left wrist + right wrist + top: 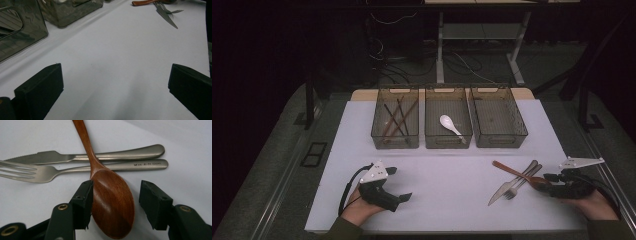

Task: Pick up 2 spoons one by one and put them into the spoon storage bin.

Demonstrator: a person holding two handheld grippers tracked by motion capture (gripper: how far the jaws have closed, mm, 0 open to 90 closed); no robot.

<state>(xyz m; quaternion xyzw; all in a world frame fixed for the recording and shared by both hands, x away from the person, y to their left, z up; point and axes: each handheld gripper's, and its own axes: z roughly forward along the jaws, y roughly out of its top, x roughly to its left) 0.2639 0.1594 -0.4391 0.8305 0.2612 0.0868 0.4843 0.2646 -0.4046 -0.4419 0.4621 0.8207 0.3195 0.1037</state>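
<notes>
Straddling the brown wooden spoon [110, 202] bowl, the right gripper [115, 202] is seen half open, one jaw touching; left gripper [115, 82] is held wide, empty.

There are three transparent bins [449, 125] in a row. The left bin holds about four brown chopsticks [395, 119], the middle one holds one white spoon [450, 124]. On the white bench [442, 195] lie one wooden spoon [110, 195], one knife [82, 156] and one fork [75, 170].
</notes>
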